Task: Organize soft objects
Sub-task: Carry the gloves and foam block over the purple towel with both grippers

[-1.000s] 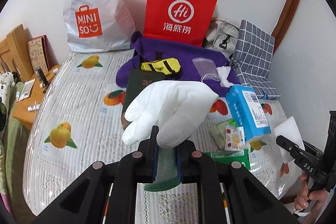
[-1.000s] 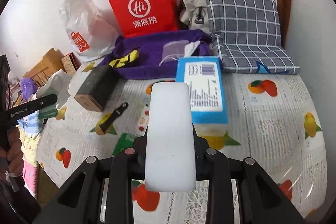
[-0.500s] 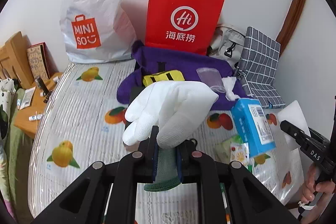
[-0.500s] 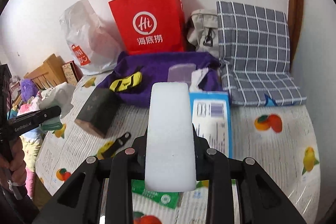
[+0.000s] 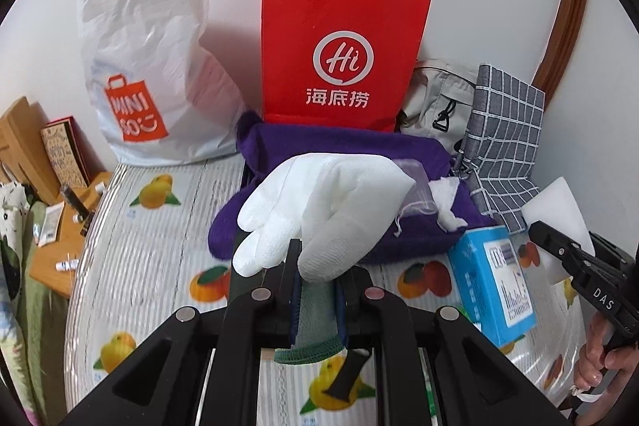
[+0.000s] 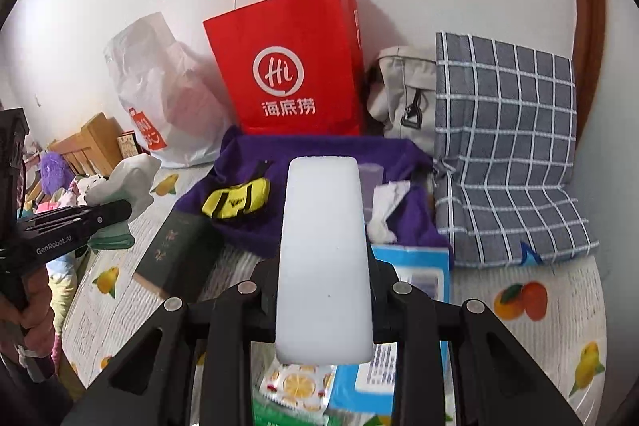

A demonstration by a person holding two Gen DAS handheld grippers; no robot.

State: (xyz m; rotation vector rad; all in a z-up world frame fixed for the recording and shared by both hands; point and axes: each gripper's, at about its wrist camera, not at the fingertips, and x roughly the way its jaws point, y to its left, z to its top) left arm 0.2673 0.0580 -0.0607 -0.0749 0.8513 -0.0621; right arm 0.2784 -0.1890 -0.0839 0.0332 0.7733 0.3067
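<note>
Jaws of the left gripper (image 5: 315,290) were pinched on the green cuff of a white glove (image 5: 323,210), its limp fingers flopping forward above the bed (image 5: 131,266). Those of the right gripper (image 6: 323,290) squeezed a white sponge block (image 6: 323,254) by its sides; light and springy, it stood out toward the purple cloth (image 6: 319,154) at the bed's far edge.

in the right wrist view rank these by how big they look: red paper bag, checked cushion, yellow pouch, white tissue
1. checked cushion and red paper bag: the two look about alike in area, so I won't rank one above the other.
2. yellow pouch
3. white tissue, only a little smaller than the pouch.
</note>
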